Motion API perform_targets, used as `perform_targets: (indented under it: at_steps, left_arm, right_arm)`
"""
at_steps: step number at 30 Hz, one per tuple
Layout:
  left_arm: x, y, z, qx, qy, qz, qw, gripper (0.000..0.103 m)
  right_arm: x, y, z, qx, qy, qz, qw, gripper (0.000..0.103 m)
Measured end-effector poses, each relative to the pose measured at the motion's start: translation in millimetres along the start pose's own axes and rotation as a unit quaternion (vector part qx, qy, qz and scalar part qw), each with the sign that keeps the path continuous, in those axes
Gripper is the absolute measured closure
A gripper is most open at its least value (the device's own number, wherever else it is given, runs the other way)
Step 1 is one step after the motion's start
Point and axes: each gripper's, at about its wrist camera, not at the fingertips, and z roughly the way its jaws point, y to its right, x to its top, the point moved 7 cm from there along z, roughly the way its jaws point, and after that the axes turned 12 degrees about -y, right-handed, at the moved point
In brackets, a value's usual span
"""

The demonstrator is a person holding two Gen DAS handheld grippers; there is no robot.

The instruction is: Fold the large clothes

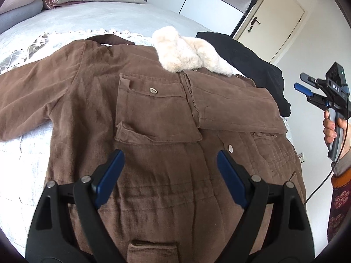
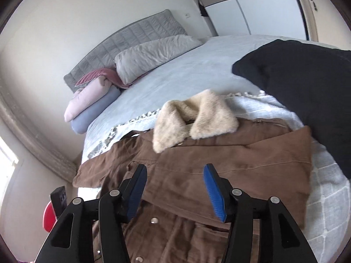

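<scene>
A brown jacket [image 1: 92, 100] with a cream fur collar [image 1: 186, 52] lies front up on the bed [image 1: 109, 17]. Its one sleeve [image 1: 237, 107] is folded across the chest; the other sleeve [image 1: 26, 94] lies spread out to the left. My left gripper [image 1: 170, 171] is open and empty, hovering above the jacket's lower front. My right gripper [image 2: 175, 184] is open and empty above the folded sleeve [image 2: 241, 166]; it also shows at the right edge of the left wrist view [image 1: 307, 87], held off the bed's side. The collar [image 2: 193, 118] shows in the right wrist view too.
A black garment [image 1: 252, 65] lies on the bed beyond the jacket's right side, also in the right wrist view [image 2: 307, 92]. Pillows [image 2: 153, 54] and rolled blankets [image 2: 92, 103] sit at the headboard. A white fringed throw [image 1: 26, 50] lies under the jacket. A door [image 1: 274, 17] stands behind.
</scene>
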Motion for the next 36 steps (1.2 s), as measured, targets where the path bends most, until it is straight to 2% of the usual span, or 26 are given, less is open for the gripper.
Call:
perform_targets:
  at_steps: [5,9,10,11,12,13,14,16,17,19,21,23,25,27,28,29,30,31,33,34,35,36]
  left_arm:
    - [50.3,22.1,30.4,-0.017,-0.03,-0.009,0.9994,0.02]
    - [95.7,42.2,78.5,-0.008,-0.054,0.004,0.9985,0.028]
    - [105.2,43.9,93.2,-0.003,-0.063,0.001,0.998,0.03]
    - [113.4,44.0,107.7,0.005,-0.072,-0.004,0.9974,0.039]
    - [120.1,42.8,121.5,0.018,-0.081,-0.01,0.9965,0.044]
    - [125.6,42.0,130.1,0.036,-0.081,-0.015,0.9959,0.044]
    - [132.4,43.5,131.5,0.049,-0.065,-0.012,0.9966,0.045]
    - [140.7,54.7,131.9,0.043,-0.059,0.008,0.9973,0.099]
    - [142.8,59.1,126.7,0.052,-0.05,0.011,0.9973,0.102]
    - [145.7,69.8,98.5,0.066,0.011,0.02,0.9975,0.102]
    - [141.4,75.7,66.3,0.06,0.067,0.005,0.9959,0.101]
    - [134.6,73.1,52.8,0.075,0.091,-0.01,0.993,0.101]
    - [129.1,70.8,62.1,0.109,0.074,0.0,0.9913,0.1]
    - [127.4,63.4,77.0,0.158,0.043,0.014,0.9864,0.089]
    - [127.7,62.5,80.5,0.167,0.038,0.017,0.985,0.086]
    - [129.0,62.0,80.0,0.163,0.041,0.018,0.9855,0.082]
    - [129.9,66.2,79.0,0.146,0.05,0.02,0.9878,0.081]
    - [131.5,68.7,77.4,0.122,0.06,0.026,0.9904,0.08]
    - [133.2,84.8,85.8,0.08,0.066,0.046,0.9936,0.074]
    - [131.3,92.0,96.5,0.066,0.054,0.057,0.9948,0.073]
    - [127.4,95.8,111.5,0.058,0.034,0.063,0.9958,0.073]
    - [121.2,95.7,129.0,0.053,0.006,0.06,0.9968,0.073]
  right_arm:
    - [2.5,99.0,-17.3,-0.051,0.012,0.074,0.996,0.046]
    - [-14.3,154.2,-20.8,-0.055,0.009,0.121,0.991,0.045]
    - [-17.4,164.8,-20.7,-0.055,0.008,0.13,0.99,0.045]
    - [-20.5,174.8,-18.4,-0.055,0.006,0.137,0.989,0.045]
    - [-22.8,183.7,-15.7,-0.056,0.003,0.143,0.988,0.045]
    - [-24.7,191.7,-12.7,-0.057,0.001,0.149,0.987,0.045]
    - [-25.5,195.2,-10.1,-0.058,-0.002,0.152,0.987,0.045]
    - [-25.3,207.6,-2.4,-0.055,-0.009,0.16,0.985,0.045]
    - [-23.7,212.9,2.3,-0.053,-0.012,0.164,0.985,0.045]
    - [-17.7,220.4,9.8,-0.047,-0.015,0.17,0.984,0.045]
    - [-7.9,228.0,18.6,-0.032,-0.009,0.181,0.983,0.045]
    - [2.7,236.2,28.9,-0.014,-0.002,0.199,0.98,0.045]
    - [14.2,246.7,42.1,0.005,0.005,0.222,0.975,0.045]
    - [23.3,253.4,52.0,0.018,0.011,0.242,0.97,0.045]
    - [27.6,256.4,56.8,0.018,0.013,0.248,0.969,0.046]
    - [32.1,258.9,61.5,0.01,0.015,0.252,0.968,0.061]
    - [37.3,257.8,66.0,0.0,0.014,0.245,0.969,0.082]
    - [43.4,252.6,70.3,-0.028,0.004,0.228,0.973,0.096]
    - [60.3,231.6,65.7,-0.072,0.016,0.171,0.982,0.097]
    - [68.5,223.4,58.9,-0.074,0.036,0.149,0.985,0.097]
    - [77.0,225.8,49.4,-0.099,0.063,0.137,0.984,0.097]
    - [79.9,237.5,45.3,-0.139,0.073,0.146,0.977,0.098]
